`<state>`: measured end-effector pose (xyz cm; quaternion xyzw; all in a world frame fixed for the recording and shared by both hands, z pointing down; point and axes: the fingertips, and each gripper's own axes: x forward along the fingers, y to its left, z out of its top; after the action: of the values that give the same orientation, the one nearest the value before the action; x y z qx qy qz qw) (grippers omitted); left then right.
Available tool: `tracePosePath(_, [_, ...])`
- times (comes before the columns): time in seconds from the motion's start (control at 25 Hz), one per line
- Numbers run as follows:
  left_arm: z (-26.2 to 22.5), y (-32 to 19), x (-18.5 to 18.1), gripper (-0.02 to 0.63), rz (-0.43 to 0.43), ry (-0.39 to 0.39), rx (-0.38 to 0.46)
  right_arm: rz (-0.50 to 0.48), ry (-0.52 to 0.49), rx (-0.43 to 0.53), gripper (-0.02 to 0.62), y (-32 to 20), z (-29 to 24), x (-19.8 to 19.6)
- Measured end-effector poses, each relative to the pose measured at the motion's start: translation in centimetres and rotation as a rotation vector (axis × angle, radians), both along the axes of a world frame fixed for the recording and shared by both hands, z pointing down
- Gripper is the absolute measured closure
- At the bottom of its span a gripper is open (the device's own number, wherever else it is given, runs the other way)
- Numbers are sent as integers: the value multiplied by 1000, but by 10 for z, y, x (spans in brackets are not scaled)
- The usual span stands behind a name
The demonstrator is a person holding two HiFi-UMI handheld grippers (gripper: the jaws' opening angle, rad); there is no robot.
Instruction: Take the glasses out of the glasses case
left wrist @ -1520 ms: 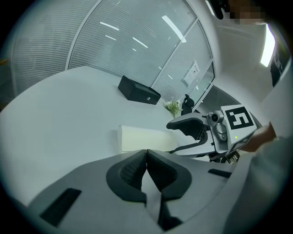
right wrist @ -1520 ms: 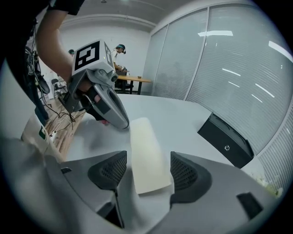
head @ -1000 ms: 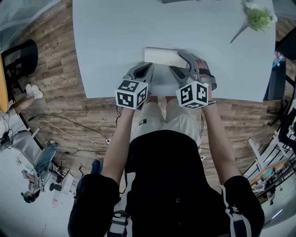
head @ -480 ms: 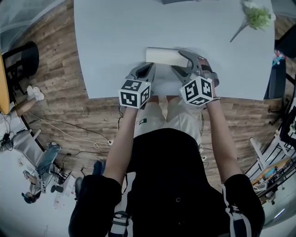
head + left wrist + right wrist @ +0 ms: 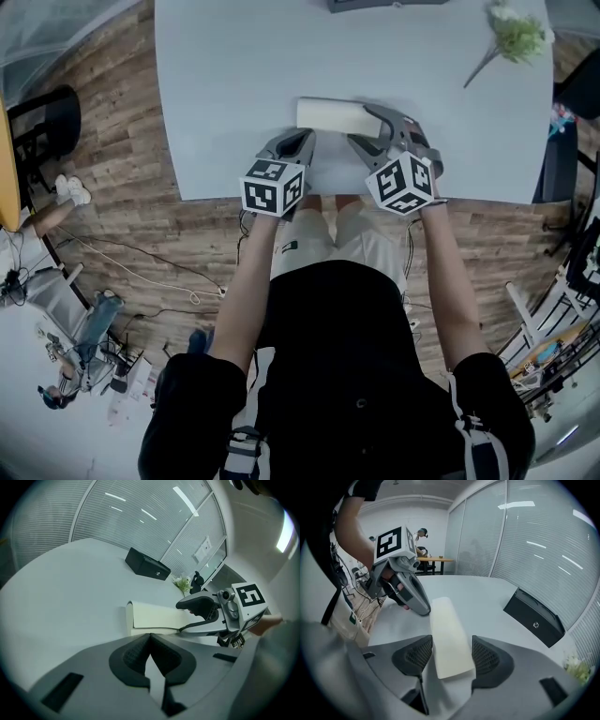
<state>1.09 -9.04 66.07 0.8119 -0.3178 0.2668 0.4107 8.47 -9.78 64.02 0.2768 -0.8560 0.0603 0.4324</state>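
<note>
A pale cream, oblong glasses case (image 5: 330, 114) lies closed on the white bench (image 5: 234, 75). The right tool (image 5: 450, 656) stands apart astride one end. The left tool (image 5: 150, 644), jaws together and empty, sits just beside it.

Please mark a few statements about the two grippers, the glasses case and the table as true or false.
1. The left gripper has its jaws together with nothing between them. True.
2. The right gripper is shut, off to one side of the glasses case. False: its jaws stand apart with one end of the case between them.
3. The glasses lie out on the table beside the case. False: no glasses are in view, and the case looks closed.
4. A black box sits on the table beyond the case. True.
5. The green plant stands between the two grippers. False: it is near the table's far right corner.
</note>
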Motion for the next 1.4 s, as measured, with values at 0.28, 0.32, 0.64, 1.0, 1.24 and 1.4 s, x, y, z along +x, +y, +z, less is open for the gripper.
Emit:
tracePosePath(0.28, [0,0,1,584,3,7,-10,10,-43,13,433,2,-18,1])
tracePosePath(0.32, [0,0,1,584,3,6,-10,7,-44,15,440,2,-19,1])
tracePosePath(0.64, [0,-1,0,584,4,8,-10,68,-70,62,514,-20,-33,8])
tracePosePath(1.0, [0,-1,0,584,4,8,-16,166,-91,92,518,-44,-34,15])
tracePosePath(1.24, [1,0,-1,583,10,6,-19,224,-63,127,511,-63,-32,19])
tracePosePath(1.4, [1,-1,0,583,11,-7,-10,212,-49,127,514,-69,-32,21])
